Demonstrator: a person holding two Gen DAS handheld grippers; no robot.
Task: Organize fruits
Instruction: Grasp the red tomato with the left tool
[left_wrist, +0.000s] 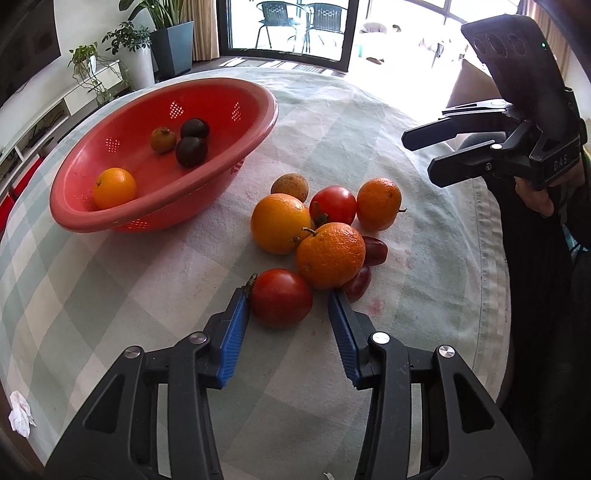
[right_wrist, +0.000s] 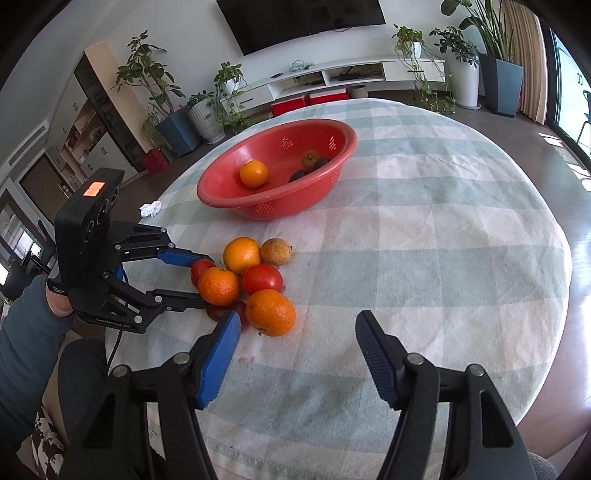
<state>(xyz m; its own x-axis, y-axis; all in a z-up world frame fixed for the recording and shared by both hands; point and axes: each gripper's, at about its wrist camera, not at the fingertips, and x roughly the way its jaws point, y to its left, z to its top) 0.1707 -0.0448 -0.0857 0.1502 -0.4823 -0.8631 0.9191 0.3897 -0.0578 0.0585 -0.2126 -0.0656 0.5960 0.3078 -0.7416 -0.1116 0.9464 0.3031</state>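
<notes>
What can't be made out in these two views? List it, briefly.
- Left wrist view: two small dark-red fruits lie mostly behind the bumpy orange; their kind is unclear.
- Right wrist view: the lower of the left gripper's fingers ends behind that orange, so its contact with the tomato is hidden.
- Right wrist view: the dark fruits in the red basin sit partly behind its wall and are too small to identify.

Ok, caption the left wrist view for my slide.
Left gripper straddles a red tomato beside piled oranges, pads not yet gripping; red colander already holds four fruits.
</notes>
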